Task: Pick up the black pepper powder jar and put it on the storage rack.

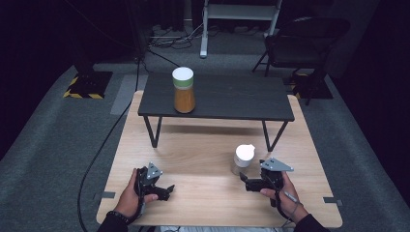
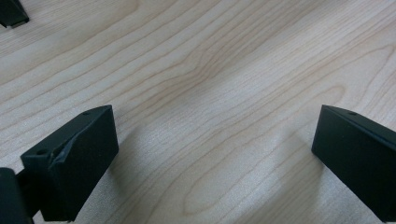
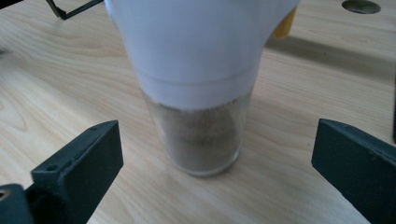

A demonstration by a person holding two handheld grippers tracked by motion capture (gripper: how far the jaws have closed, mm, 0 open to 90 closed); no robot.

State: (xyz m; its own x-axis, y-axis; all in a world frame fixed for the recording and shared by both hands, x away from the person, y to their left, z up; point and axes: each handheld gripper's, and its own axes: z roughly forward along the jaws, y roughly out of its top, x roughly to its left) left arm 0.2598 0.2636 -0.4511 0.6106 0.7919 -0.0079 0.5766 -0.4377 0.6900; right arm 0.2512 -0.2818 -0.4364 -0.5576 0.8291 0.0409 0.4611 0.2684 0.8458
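Observation:
A small glass shaker (image 1: 241, 160) with a white cap stands upright on the light wooden table (image 1: 203, 150), right of centre. The right gripper view brings that shaker (image 3: 201, 102) close, brownish powder inside, just ahead of the wide-apart jaws. My right gripper (image 1: 244, 181) is open and sits low on the table just in front of the shaker, not touching it. My left gripper (image 1: 168, 189) is open near the front left, nothing between its jaws. Under the left gripper (image 2: 215, 154) lies bare wood. A taller jar (image 1: 183, 90) with orange contents and a white lid stands on the dark shelf.
A dark raised shelf (image 1: 227, 96) on thin metal legs spans the table's far half. Beyond the table are grey carpet, a black folding chair (image 1: 300, 43) at the back right, cables and a white stand (image 1: 239, 19).

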